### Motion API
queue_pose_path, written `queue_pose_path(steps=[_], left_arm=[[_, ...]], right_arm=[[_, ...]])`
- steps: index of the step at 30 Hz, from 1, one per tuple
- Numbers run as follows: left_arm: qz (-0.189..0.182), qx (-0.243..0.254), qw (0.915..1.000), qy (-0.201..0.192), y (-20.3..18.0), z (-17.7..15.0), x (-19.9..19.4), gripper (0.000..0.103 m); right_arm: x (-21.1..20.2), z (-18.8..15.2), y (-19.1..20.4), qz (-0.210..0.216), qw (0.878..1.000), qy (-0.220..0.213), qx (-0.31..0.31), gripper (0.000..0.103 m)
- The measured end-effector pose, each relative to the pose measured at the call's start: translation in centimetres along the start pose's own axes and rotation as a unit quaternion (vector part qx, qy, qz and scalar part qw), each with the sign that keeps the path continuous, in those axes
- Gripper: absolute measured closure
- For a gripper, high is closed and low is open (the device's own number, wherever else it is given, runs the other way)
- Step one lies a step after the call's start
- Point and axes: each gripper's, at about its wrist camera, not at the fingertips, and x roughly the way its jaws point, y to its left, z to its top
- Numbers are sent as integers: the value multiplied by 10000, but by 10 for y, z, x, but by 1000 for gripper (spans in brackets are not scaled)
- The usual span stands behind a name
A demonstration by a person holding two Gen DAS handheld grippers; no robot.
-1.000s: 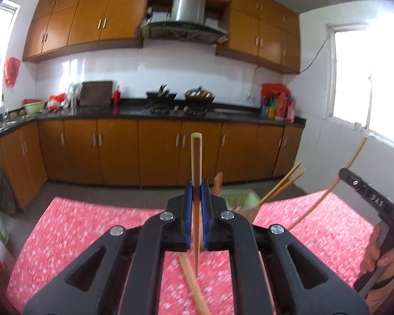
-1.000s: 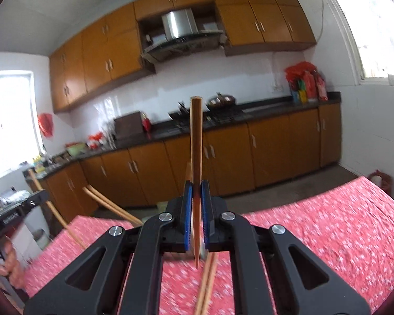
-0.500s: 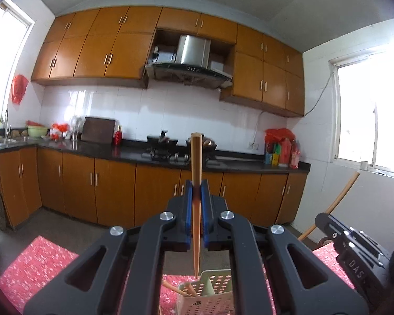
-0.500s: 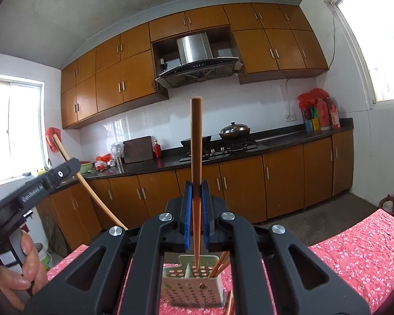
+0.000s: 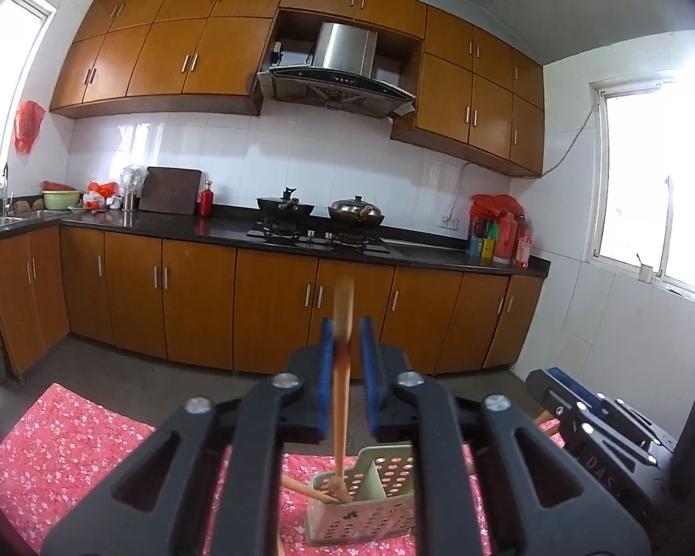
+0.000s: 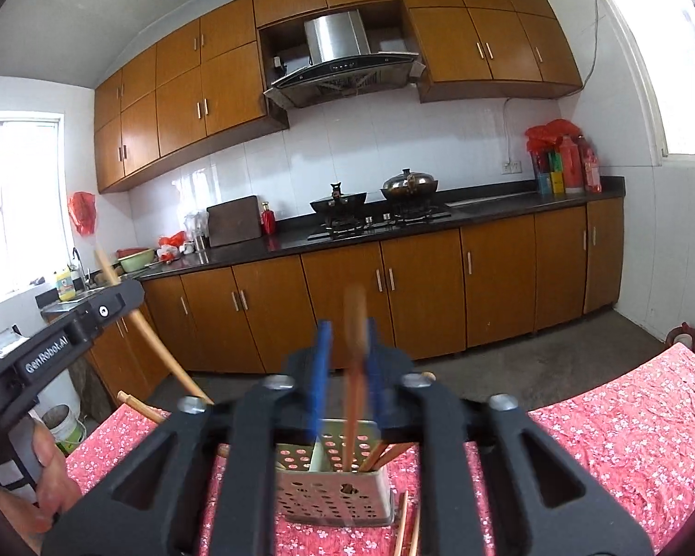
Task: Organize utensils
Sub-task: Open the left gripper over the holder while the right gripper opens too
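A perforated pale utensil holder [image 5: 370, 509] [image 6: 333, 495] stands on the red floral tablecloth [image 5: 69, 440] [image 6: 625, 417]. My left gripper [image 5: 347, 356] hovers just over it with its jaws opening. A blurred wooden chopstick [image 5: 342, 394] stands loose between the blue pads, its lower end inside the holder. My right gripper [image 6: 347, 366] is also opening above the holder. Its chopstick [image 6: 354, 370] leans on the right pad with a gap on the left, tip down in a compartment beside other chopsticks [image 6: 384, 456]. Each gripper shows at the edge of the other's view.
Loose chopsticks [image 6: 407, 528] lie on the cloth in front of the holder. Another chopstick [image 5: 301, 489] pokes out of the holder to the left. A hand [image 6: 46, 486] grips the left tool. Beyond the table are brown cabinets, a stove [image 5: 319, 236] and a white bucket [image 6: 62, 421].
Both pairs of jaws have parted from tightly shut. Both chopsticks have slid down between the pads into the holder. Both grippers have come in over the holder.
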Motion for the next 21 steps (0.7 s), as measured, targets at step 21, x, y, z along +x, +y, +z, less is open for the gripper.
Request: queue_pose_path(steps=[21], left_arm=[[1149,396,9839,1308,68,-118,-87,70]], right_arm=[[-24,-131,-53,-385,9712,2326,353,78]])
